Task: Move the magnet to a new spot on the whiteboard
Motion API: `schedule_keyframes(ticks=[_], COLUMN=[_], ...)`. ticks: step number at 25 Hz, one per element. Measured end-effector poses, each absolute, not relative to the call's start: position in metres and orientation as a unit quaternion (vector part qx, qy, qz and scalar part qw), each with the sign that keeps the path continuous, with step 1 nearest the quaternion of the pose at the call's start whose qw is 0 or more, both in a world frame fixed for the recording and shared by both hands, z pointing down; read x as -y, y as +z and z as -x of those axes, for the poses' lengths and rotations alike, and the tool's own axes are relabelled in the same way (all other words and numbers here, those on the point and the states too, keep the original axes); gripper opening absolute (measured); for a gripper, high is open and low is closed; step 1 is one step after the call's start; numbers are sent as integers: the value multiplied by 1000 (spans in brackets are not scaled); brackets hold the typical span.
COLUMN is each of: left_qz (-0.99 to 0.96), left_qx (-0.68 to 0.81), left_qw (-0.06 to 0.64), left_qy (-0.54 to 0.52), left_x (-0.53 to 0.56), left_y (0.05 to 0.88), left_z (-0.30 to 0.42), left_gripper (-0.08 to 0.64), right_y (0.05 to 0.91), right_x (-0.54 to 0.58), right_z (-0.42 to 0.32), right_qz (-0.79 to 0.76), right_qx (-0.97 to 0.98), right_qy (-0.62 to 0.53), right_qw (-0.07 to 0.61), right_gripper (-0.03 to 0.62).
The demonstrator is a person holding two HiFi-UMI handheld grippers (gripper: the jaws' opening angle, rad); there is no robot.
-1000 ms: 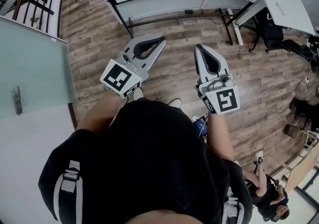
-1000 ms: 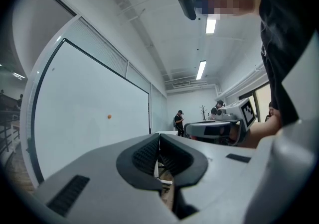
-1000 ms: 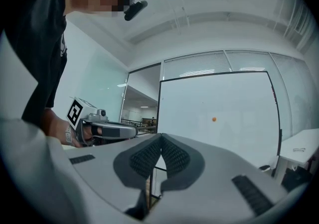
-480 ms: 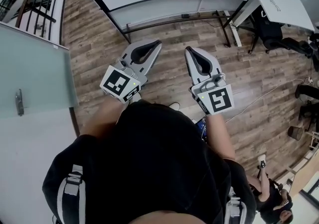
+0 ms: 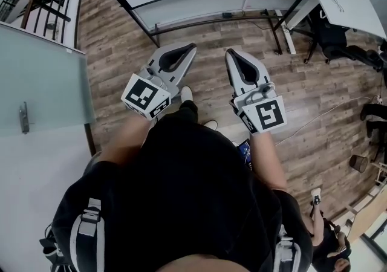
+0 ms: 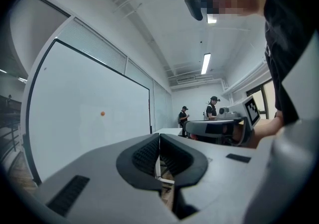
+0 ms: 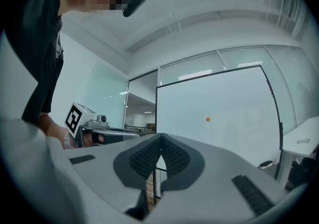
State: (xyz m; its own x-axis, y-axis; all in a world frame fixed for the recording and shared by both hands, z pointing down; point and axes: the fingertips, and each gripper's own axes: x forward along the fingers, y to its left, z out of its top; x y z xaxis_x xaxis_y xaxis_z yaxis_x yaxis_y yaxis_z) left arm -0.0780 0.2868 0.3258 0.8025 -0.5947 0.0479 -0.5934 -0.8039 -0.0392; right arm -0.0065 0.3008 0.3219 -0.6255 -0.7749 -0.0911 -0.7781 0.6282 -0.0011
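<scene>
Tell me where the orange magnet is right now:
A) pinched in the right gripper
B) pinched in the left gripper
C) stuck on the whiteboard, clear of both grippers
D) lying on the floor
C: the orange magnet sits on the whiteboard ahead, while the right gripper and the left gripper both have their jaws together with nothing between them.

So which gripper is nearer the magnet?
Right, slightly. The right gripper is nearly straight out from the magnet; the left gripper stands farther left. Neither touches it.
</scene>
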Motion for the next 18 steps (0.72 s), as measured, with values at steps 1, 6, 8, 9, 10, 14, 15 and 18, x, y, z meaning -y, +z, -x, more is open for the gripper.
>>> schedule_keyframes(ticks=[1,6,8,9,10,14,15,18], left_qz=[949,952,952,953,953,955,955,956], left_qx=[-313,-306,-305,-304,-302,-296,-295,-292], left_qw=[11,6,3,2,2,10,12,12], left_qy=[-28,-24,-21,-20,-19,-19,-19,-21], left_x=[-284,-269,-259,-254,-248,-218,-210,-183], left_y=[327,333,336,336,336,334,334,334], left_z=[77,72,72,71,69,63,62,63], left_gripper=[5,5,5,5,5,5,5,5], right_y=[323,329,330,330,330,330,330,330], right_x=[-298,-283,-275,-270,-264,-234,-225,-198], right_z=[5,-1,-1,-2,-3,-7,-6,-4], right_qz=[430,433,433,434,435,437,438,438], right_qx=[-902,-901,-900,-900,-900,-899,-898,-898], right_qy=[16,9,9,10,10,11,11,10], right_qw=[42,40,38,36,34,30,28,26], right_gripper=[-6,-8,-6,-6,-6,-6,-6,-8])
